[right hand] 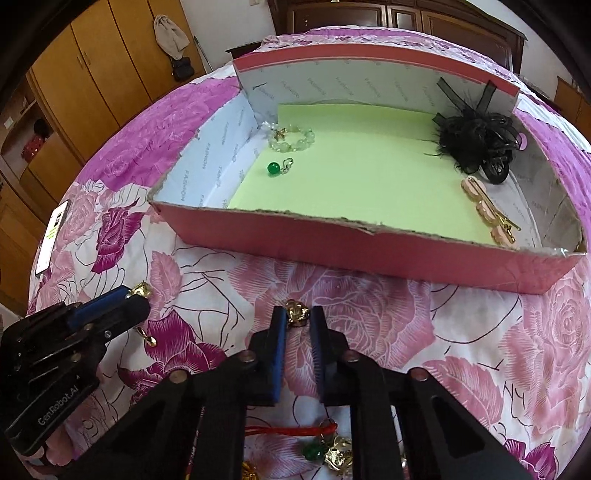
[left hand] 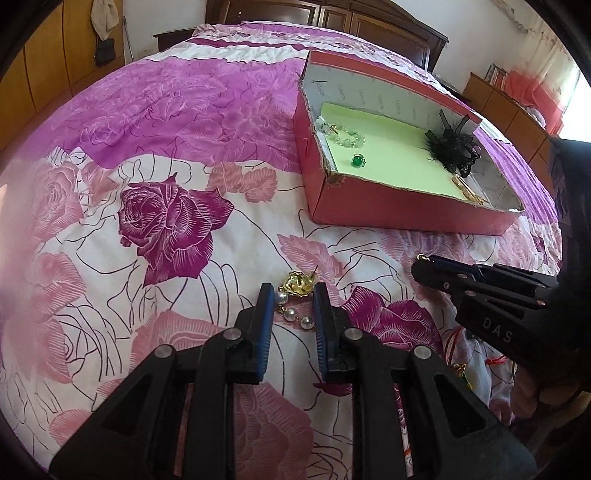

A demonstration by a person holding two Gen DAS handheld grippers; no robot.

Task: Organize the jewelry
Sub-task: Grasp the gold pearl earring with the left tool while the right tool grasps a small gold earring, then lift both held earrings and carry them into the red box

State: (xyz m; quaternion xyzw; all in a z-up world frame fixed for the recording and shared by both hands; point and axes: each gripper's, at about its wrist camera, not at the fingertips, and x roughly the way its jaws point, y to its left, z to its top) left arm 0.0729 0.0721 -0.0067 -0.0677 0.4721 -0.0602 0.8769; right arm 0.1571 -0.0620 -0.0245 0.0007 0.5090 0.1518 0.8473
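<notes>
My left gripper point(left hand: 293, 293) is shut on a gold flower earring point(left hand: 298, 283) with a string of pearls point(left hand: 291, 314) trailing back between its fingers, low over the floral bedspread point(left hand: 166, 221). From the right wrist view it point(right hand: 138, 295) shows gold at its tip. My right gripper point(right hand: 299, 315) is shut on a second small gold earring point(right hand: 297, 313), just in front of the pink cardboard box point(right hand: 369, 243). The box is lined with green paper and holds a pale bead bracelet point(right hand: 293, 138), a green bead charm point(right hand: 274, 168), a black feather hairpiece point(right hand: 476, 144) and a pink hair clip point(right hand: 487, 210).
A red cord with a green bead and gold charms point(right hand: 321, 446) lies on the bedspread under my right gripper. A phone point(right hand: 53, 236) rests near the bed's left edge. Wooden wardrobes point(right hand: 92, 74) stand to the left and a dark headboard point(left hand: 332, 18) lies beyond.
</notes>
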